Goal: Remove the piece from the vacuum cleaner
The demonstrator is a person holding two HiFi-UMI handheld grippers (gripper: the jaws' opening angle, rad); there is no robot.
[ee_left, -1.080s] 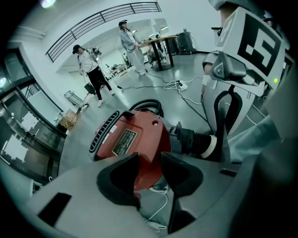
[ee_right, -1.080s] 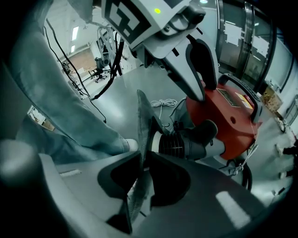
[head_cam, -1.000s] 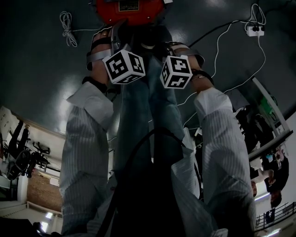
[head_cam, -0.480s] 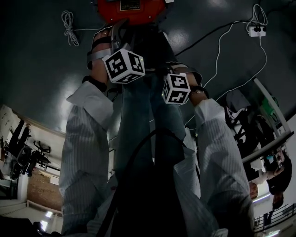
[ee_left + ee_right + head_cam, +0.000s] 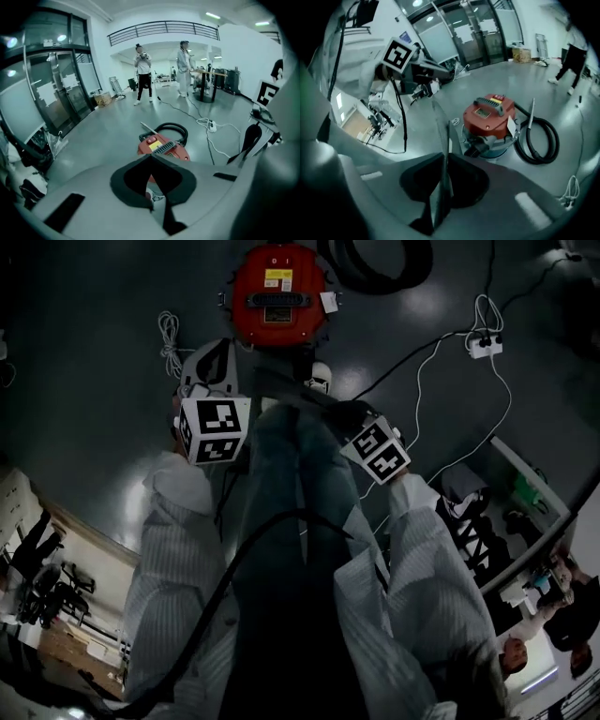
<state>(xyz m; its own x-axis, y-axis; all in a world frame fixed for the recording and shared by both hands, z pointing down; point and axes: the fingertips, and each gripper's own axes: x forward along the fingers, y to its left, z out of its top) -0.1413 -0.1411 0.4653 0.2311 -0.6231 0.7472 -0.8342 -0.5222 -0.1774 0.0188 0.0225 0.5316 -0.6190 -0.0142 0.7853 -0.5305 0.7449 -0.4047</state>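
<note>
- My left gripper (image 5: 151,157), at seven o'clock from the vacuum cleaner (image 5: 278,294), has just closed on nothing and lifted away.
- Vacuum cleaner: twelve o'clock, now fully visible.
- Right gripper (image 5: 443,159), five o'clock, raised, jaws tightened onto the thin piece (image 5: 440,129).

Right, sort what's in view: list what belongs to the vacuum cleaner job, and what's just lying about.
In the job:
red round vacuum cleaner
thin flat grey piece, clamped in the right tool
left tool, shut and empty

Lying about:
coiled black hose
coiled white cable
white power strip with its cord
</note>
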